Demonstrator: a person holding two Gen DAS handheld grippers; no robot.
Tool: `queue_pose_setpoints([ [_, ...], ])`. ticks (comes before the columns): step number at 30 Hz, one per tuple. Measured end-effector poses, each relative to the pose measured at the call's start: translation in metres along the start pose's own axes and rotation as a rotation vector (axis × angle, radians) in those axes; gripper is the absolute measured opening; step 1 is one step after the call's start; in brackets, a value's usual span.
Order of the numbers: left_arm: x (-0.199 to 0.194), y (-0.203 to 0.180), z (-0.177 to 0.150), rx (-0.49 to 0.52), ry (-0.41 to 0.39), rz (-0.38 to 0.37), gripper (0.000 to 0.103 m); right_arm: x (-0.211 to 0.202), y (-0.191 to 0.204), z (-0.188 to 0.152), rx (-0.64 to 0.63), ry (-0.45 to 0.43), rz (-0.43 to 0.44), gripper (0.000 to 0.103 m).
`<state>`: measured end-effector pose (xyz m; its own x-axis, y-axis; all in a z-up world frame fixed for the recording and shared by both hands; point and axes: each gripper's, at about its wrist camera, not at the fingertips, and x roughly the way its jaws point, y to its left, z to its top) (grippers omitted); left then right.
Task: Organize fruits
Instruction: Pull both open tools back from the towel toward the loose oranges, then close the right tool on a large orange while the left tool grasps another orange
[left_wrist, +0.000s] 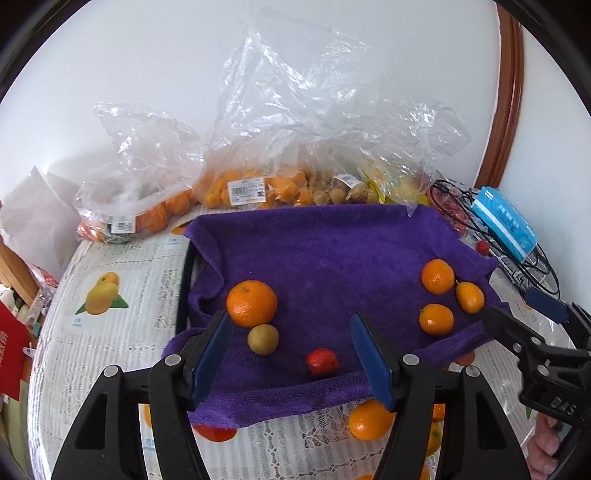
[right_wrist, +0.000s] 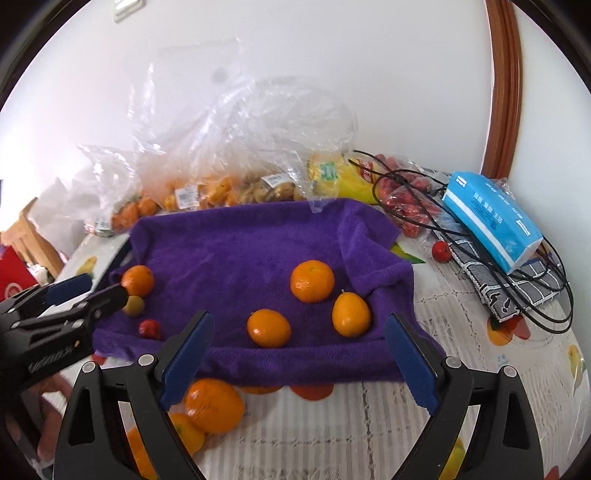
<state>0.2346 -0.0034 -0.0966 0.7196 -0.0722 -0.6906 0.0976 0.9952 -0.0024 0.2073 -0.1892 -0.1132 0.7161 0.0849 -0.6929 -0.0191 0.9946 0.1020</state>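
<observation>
A purple towel (left_wrist: 332, 258) lines a shallow tray. On its left lie a large orange (left_wrist: 251, 303), a small brownish-green fruit (left_wrist: 262, 339) and a small red fruit (left_wrist: 322, 362). On its right sit three small oranges (right_wrist: 312, 280), (right_wrist: 351, 314), (right_wrist: 268, 328). My left gripper (left_wrist: 291, 360) hovers open over the towel's near left; the red fruit lies loose between its fingers, untouched. My right gripper (right_wrist: 301, 363) stands open above the near right rim, holding nothing. Another orange (right_wrist: 214, 405) rests on the tablecloth in front of the tray.
Clear plastic bags of fruit (left_wrist: 243, 192) crowd the back against the white wall. A blue tissue pack (right_wrist: 491, 218), black cables (right_wrist: 524, 291) and a loose red fruit (right_wrist: 441, 251) lie right of the tray. The tablecloth (left_wrist: 110, 332) has printed fruit pictures.
</observation>
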Motion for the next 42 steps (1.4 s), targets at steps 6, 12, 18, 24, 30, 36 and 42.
queue_pose_setpoints([
  [6,-0.027,0.012,-0.009,0.008,-0.016,0.027,0.065,-0.014,0.007,-0.011,-0.017,0.039,0.010,0.093],
  [12,-0.034,0.036,-0.031,-0.016,0.077,0.021,0.065,-0.004,0.028,-0.034,-0.039,0.117,0.085,0.074],
  [18,-0.031,0.064,-0.059,-0.062,0.143,0.020,0.065,0.011,0.046,-0.046,-0.078,0.144,0.078,0.058],
  [24,-0.029,0.073,-0.069,-0.089,0.155,-0.024,0.065,0.020,0.051,-0.046,-0.082,0.181,0.083,0.053],
  [30,-0.026,0.064,-0.068,-0.085,0.157,-0.077,0.065,0.034,0.045,-0.040,-0.064,0.242,0.116,0.052],
  [36,-0.025,0.056,-0.067,-0.084,0.157,-0.113,0.065,0.026,0.039,-0.039,-0.067,0.220,0.112,0.044],
  [42,-0.017,0.036,-0.064,-0.072,0.158,-0.173,0.065,0.010,0.013,-0.040,-0.045,0.162,0.067,0.044],
])
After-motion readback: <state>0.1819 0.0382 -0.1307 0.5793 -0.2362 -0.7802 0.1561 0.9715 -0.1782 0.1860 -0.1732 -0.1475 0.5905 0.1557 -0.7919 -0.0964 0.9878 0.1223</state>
